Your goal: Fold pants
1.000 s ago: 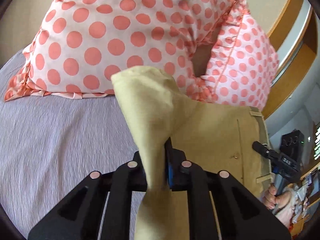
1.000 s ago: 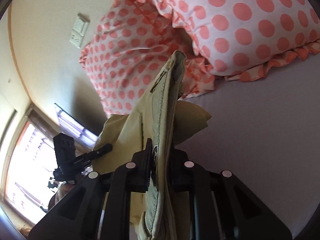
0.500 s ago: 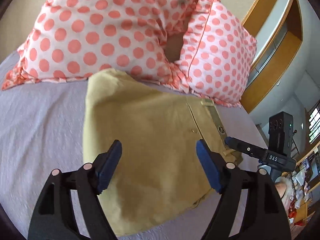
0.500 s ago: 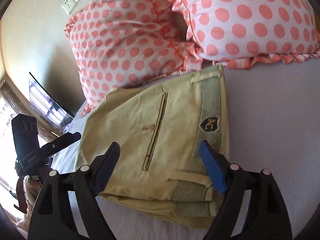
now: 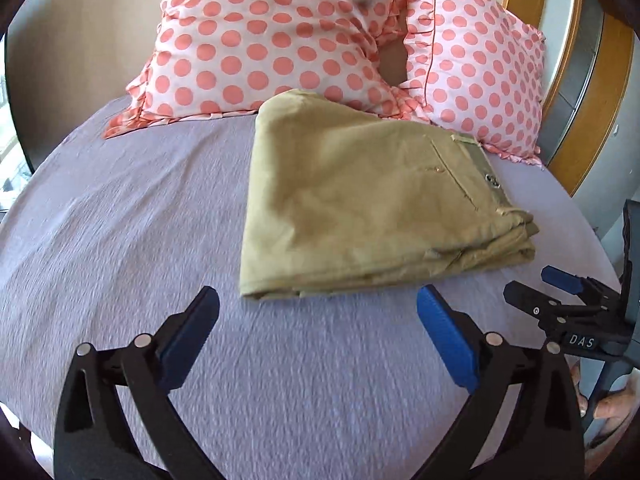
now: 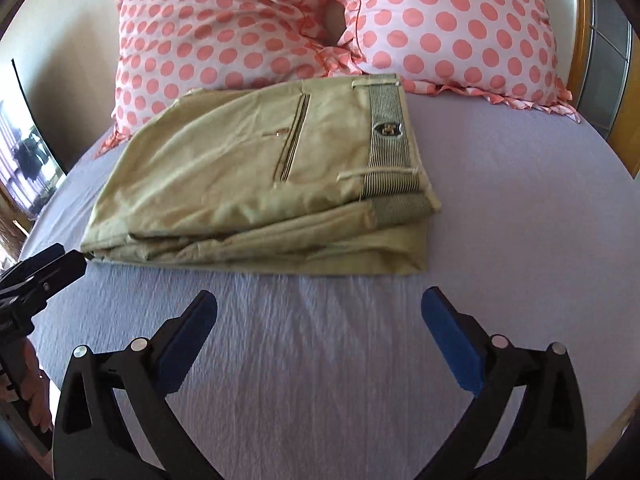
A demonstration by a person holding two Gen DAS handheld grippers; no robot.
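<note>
Khaki pants (image 5: 360, 208) lie folded in a compact stack on the lilac bed (image 5: 120, 240), far edge touching two polka-dot pillows (image 6: 224, 28). Waistband (image 6: 390, 136) faces up on the right side. Left claw (image 5: 318, 312) and right claw (image 6: 320, 312) both spread wide, holding nothing, near the stack but apart from it.

Bare bed (image 5: 120, 240) sheet lies open along the near edge and left side; folded pants (image 5: 360, 200) and polka-dot pillows (image 5: 260, 40) block the far edge.
</note>
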